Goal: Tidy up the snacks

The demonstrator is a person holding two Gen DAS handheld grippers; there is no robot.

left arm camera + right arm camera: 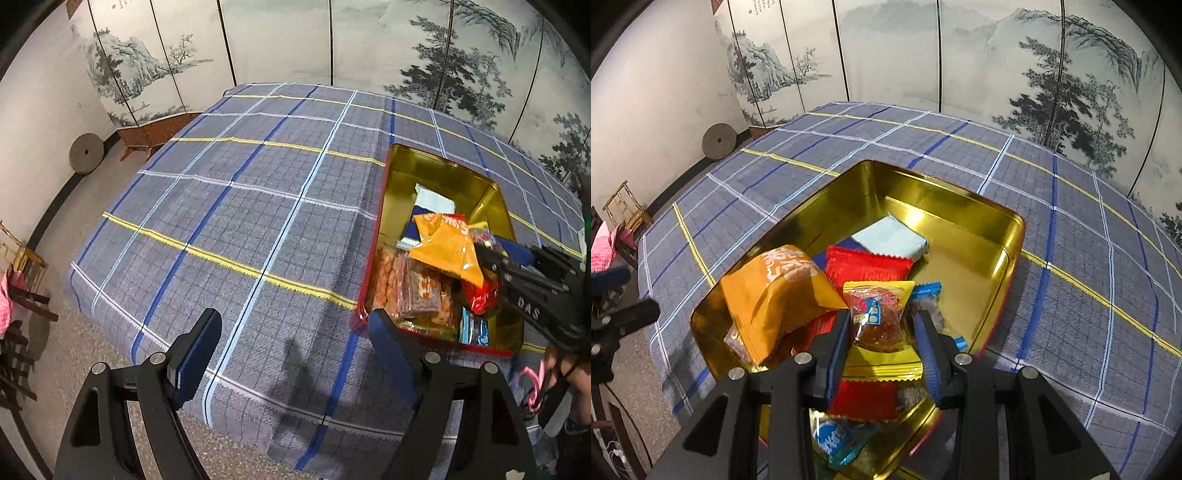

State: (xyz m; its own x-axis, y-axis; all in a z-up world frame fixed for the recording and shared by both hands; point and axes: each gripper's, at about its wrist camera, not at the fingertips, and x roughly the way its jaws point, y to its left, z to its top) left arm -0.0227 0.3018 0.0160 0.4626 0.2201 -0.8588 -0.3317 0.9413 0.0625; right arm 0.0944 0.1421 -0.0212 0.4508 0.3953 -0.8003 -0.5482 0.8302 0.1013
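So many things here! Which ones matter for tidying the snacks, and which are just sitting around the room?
Part of the job:
- gold tin
- yellow-wrapped snack, between the right gripper fingers
- orange bag
- red packet
- pale blue packet
- left gripper, open, over bare cloth

Just lying about:
- checked tablecloth
- painted screen
- stone disc
- bamboo chair

A plaid-clothed table (258,206) carries only a gold tin (402,173)

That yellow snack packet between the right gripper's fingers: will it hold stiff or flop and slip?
The yellow snack packet looks like thin, glossy film, so probably floppy and slightly slippery. Its clear window shows one small piece inside, so likely light. The right gripper appears closed on its bulge, which should hold.
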